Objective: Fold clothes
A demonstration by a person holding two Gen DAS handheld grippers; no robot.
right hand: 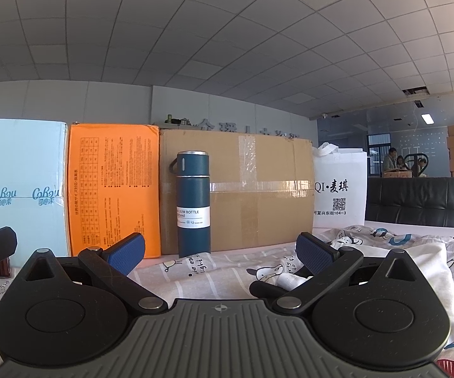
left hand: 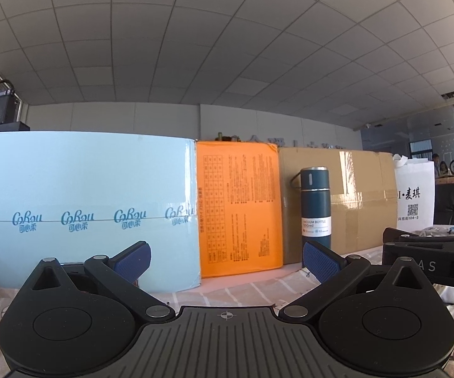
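Note:
A white garment with cartoon prints (right hand: 416, 252) lies crumpled on the checked sheet (right hand: 214, 271) at the right of the right wrist view; a bit of it shows in the left wrist view (left hand: 438, 231). My right gripper (right hand: 220, 255) is open and empty, just left of the garment, low over the sheet. My left gripper (left hand: 227, 260) is open and empty over the sheet (left hand: 242, 293), to the left of the right gripper, whose black body (left hand: 431, 258) shows at the right edge.
A row stands along the back: a light blue box (left hand: 82, 208), an orange box (left hand: 239, 211), a dark teal vacuum bottle (right hand: 193, 204), a brown carton (right hand: 258, 189) and a white bag (right hand: 340, 189). A black sofa (right hand: 422, 201) is at the right.

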